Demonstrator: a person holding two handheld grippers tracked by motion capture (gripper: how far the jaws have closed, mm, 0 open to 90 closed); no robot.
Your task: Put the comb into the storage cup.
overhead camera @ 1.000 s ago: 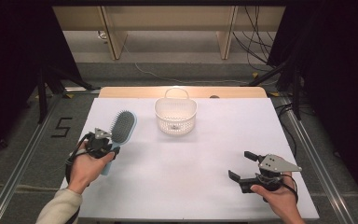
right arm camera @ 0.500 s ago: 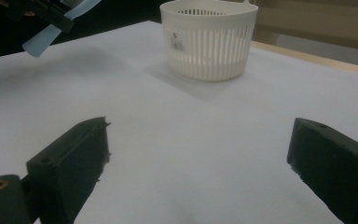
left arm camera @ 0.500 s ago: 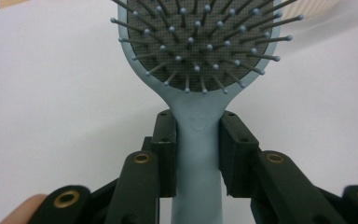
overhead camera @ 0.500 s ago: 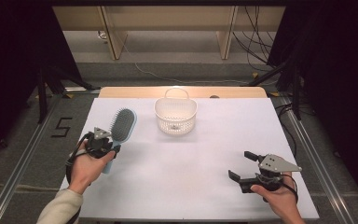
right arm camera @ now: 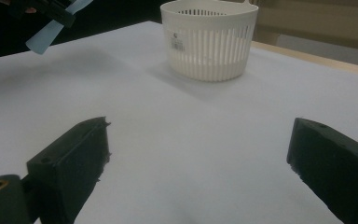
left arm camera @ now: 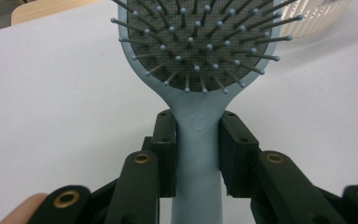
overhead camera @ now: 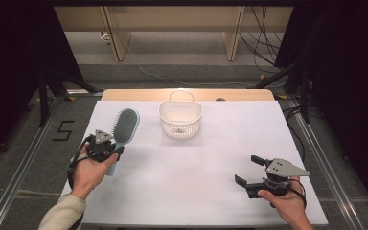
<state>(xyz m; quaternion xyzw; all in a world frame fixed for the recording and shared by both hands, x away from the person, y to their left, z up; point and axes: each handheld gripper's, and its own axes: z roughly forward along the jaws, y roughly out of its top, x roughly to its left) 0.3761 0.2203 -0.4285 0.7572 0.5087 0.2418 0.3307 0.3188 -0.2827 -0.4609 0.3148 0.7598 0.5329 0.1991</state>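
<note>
The white table (overhead camera: 191, 187) carries everything. At its far middle stands a white slotted basket (overhead camera: 180, 119) with a handle; a small label (right arm camera: 177, 43) is stuck on its wall, but its print is too small to read. On the floor left of the table a dark mark (overhead camera: 63, 130) reads like the figure "5".

The light blue hairbrush (overhead camera: 123, 128) is at the left part of the table, its bristled head pointing to the far side and toward the basket. The left gripper (overhead camera: 106, 149) is behind the head and pinches the brush at the neck of its handle: in the left gripper view the two black pads press on both sides of the handle (left arm camera: 198, 158), just under the head. A small round stamp on the neck cannot be read.

The right gripper (overhead camera: 247, 170) is at the near right, well apart from the brush. Its jaws are spread wide, with only bare table between them.
</note>
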